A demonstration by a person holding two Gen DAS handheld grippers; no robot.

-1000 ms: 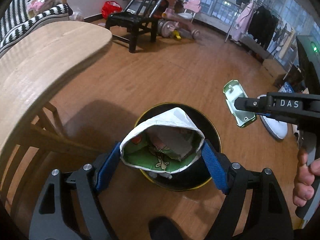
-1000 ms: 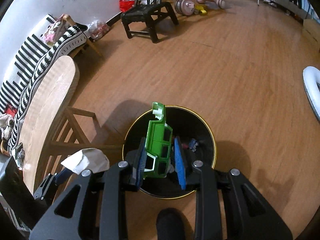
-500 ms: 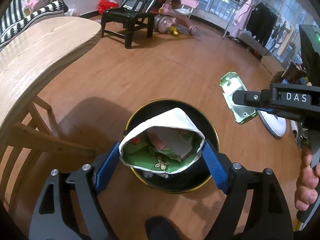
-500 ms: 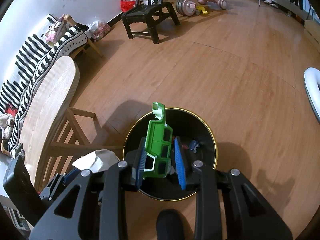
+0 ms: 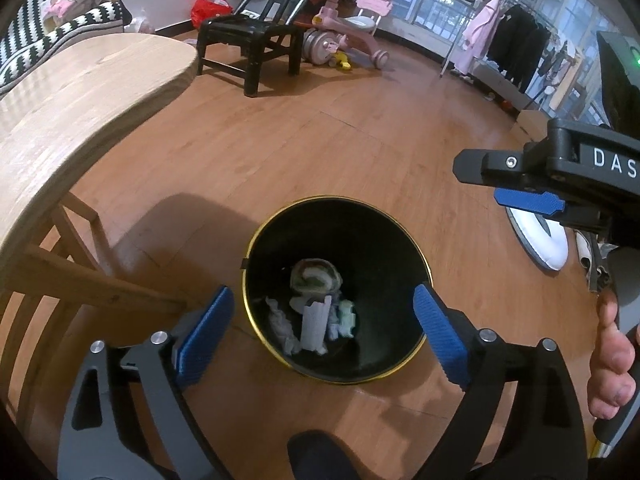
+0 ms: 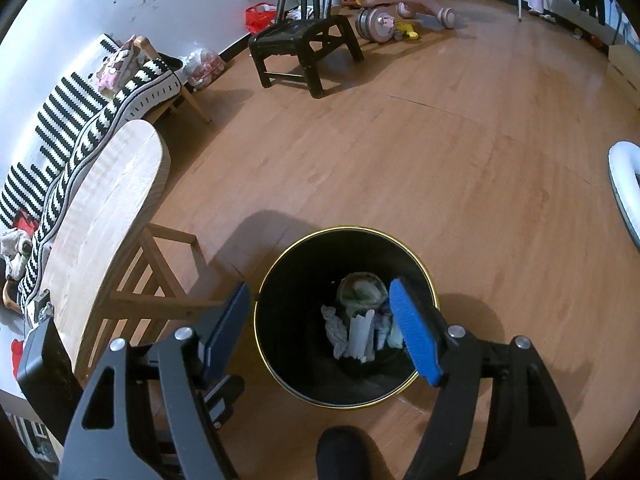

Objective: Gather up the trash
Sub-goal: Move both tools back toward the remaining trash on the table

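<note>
1. Over the black bin (image 5: pixel 256 264) both tongs hang, pointing steeply down at its mouth; the bin stands on the wooden floor (image 5: pixel 360 140), just beside the leg of the desk (image 5: pixel 80 92).
2. Left tongs (image 5: pixel 320 328): released, the jaws have just been opening wider, and nothing is between them now.
3. Right tongs (image 6: pixel 320 328): also released, the jaws have just been opening, and nothing is between the blue pads (image 6: pixel 414 332).
4. Trash is at the bottom of the bin: a crumpled paper cup (image 5: pixel 316 276), a white flat piece (image 5: pixel 314 324), a crumpled tissue (image 5: pixel 282 326) and a pale greenish piece (image 5: pixel 346 318). I count four pieces surely; more may lie under them, I cannot tell.
5. Step in hand, as I judge: the dropping step is complete for both hands.
6. Next move calls for lifting both tongs away from the bin without knocking the gold rim, then turning to look for more trash on the desk or on the floor.
7. Count: one bin, two tongs, one desk, one black chair (image 5: pixel 256 36).
</note>
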